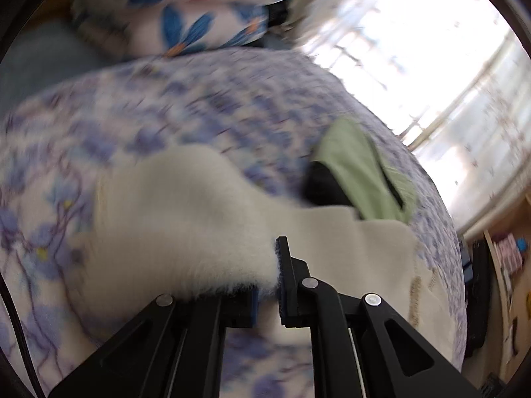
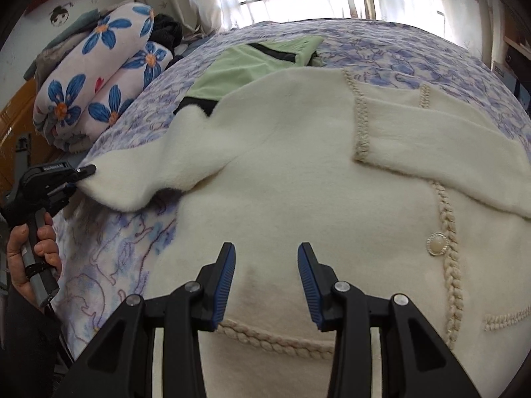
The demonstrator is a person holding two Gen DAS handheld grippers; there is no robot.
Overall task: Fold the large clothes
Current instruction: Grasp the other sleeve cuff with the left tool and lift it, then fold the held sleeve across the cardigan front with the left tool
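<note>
A bed (image 2: 381, 38) covered in a blue-and-lilac floral sheet fills both views, and nothing in sight is a container. The largest thing on it is a cream fleece jacket (image 2: 298, 172) with braided trim and a pearl-like button (image 2: 435, 244), spread flat across the middle of the bed with one sleeve (image 2: 142, 179) stretched out toward the bed's left edge. Beyond the jacket, partly tucked under its far edge, lies a pale green garment (image 2: 245, 63) with black trim. At the far left corner of the bed a rolled blanket (image 2: 96, 79) printed with big blue flowers is stacked by the wall. The left gripper (image 2: 88, 169), held by a hand (image 2: 31, 258) around its grey handle, is clamped on the cuff end of the sleeve. The right gripper (image 2: 267, 282) hangs just above the jacket's lower front, its blue-padded fingers partly apart with nothing between them.
</note>
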